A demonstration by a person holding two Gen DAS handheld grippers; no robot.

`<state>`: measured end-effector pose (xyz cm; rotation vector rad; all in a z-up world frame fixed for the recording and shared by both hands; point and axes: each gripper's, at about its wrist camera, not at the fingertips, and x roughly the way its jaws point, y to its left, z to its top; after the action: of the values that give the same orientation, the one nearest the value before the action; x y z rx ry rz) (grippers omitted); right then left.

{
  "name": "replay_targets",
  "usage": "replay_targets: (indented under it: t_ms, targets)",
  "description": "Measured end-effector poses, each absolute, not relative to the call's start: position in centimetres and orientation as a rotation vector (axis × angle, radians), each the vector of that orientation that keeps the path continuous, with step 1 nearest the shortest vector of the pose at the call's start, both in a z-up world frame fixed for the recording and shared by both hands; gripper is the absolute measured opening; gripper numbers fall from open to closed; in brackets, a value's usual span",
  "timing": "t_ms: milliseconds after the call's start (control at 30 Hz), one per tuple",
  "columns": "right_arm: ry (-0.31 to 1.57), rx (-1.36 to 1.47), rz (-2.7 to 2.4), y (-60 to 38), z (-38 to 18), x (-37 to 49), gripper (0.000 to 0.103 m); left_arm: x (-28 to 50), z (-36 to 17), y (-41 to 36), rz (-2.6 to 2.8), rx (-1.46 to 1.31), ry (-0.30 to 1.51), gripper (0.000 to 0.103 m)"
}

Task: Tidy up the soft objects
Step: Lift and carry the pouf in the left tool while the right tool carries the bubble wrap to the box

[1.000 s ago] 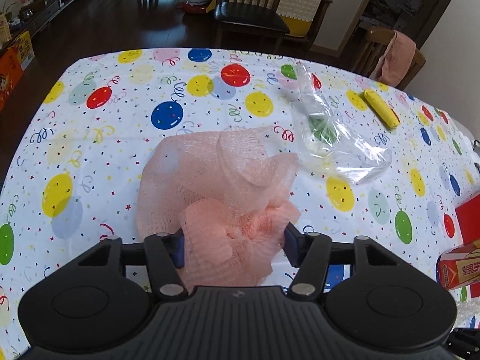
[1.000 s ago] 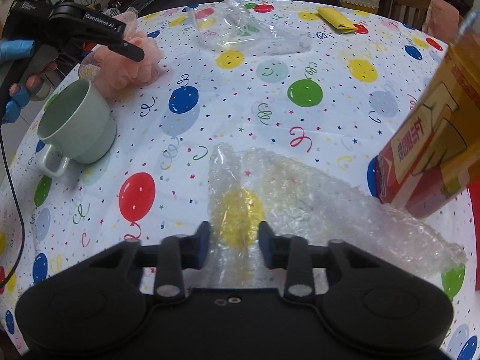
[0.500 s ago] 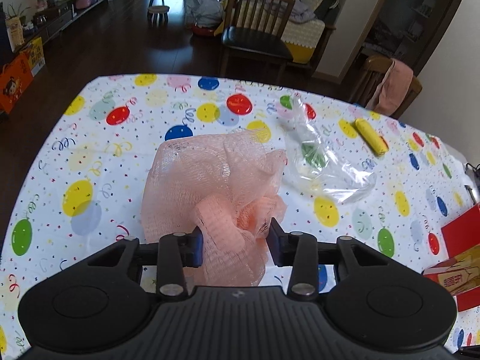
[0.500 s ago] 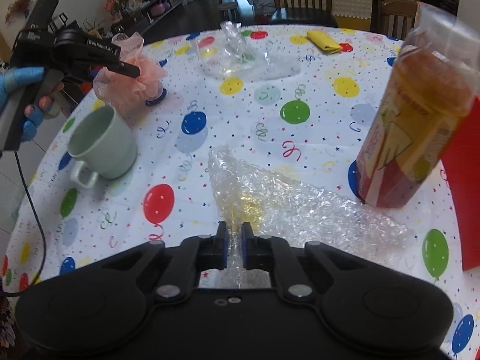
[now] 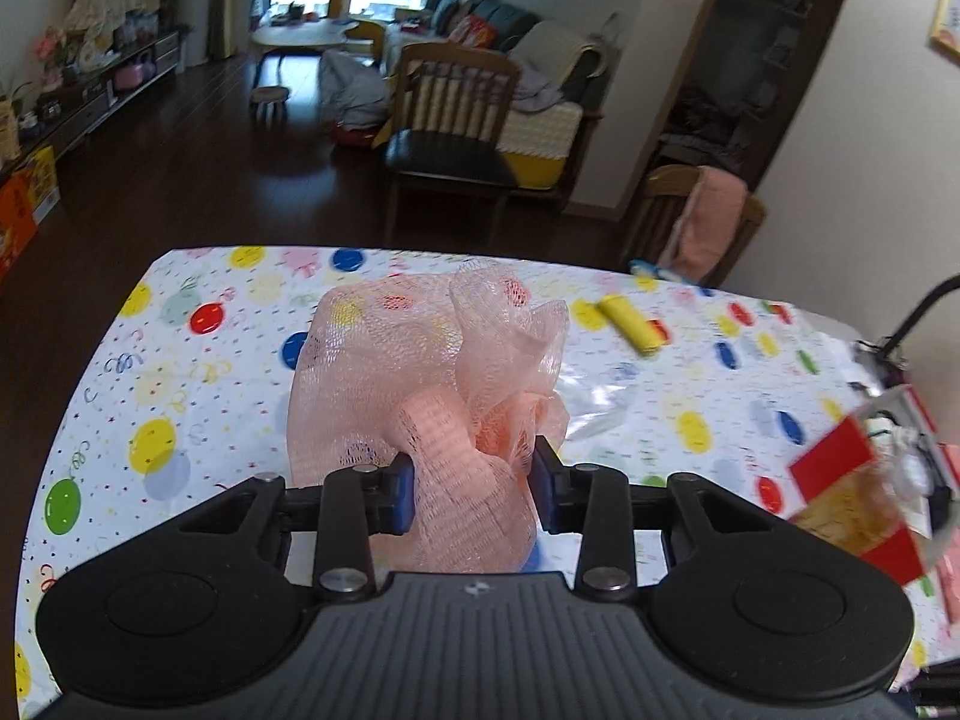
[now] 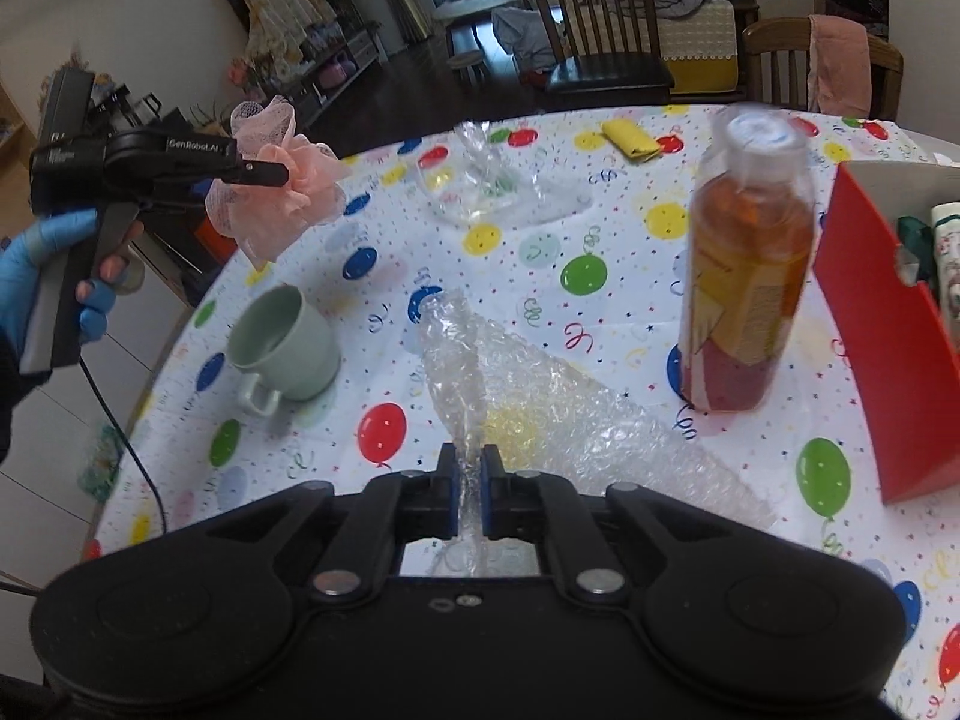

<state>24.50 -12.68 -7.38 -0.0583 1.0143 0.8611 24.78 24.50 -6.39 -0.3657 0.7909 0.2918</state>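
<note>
Soft objects are in both grips at once: a peach-pink mesh bath pouf sits bunched between the blue pads of the left gripper, whose jaws are closing on it, and the right wrist view shows it hanging clear of the balloon-print tablecloth above the table's left edge. The right gripper is pinched tight on one corner of a clear bubble-wrap sheet; that corner is drawn up into a twisted peak while the rest of the sheet lies on the cloth. By my reading the task is at an early stage, both items picked up but neither put anywhere. A red open-topped cardboard box at the right side of the table already holds a few things, too cut off to identify, and looks a likely destination, though nothing confirms that. Two more soft items lie untouched at the far side: a crumpled clear plastic bag and a folded yellow cloth. A pale green mug and a tall bottle of amber liquid stand near the bubble wrap; dragging the sheet sideways could knock the bottle.
</note>
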Motion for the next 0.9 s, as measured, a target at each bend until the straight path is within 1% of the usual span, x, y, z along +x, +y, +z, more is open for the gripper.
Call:
replay_targets:
  t_ms: [400, 700, 900]
  targets:
    - [0.972, 0.029, 0.842, -18.6, -3.1, 25.2, 0.005, 22.4, -1.4, 16.4, 0.1, -0.33, 0.747, 0.036]
    - [0.884, 0.021, 0.795, -24.2, 0.2, 26.7, 0.005, 22.7, 0.4, 9.3, -0.024, -0.306, 0.737, 0.036]
    - [0.835, 0.012, 0.752, -28.3, 2.0, 28.9, 0.005, 24.2, 1.3, 4.5, -0.085, -0.302, 0.74, 0.036]
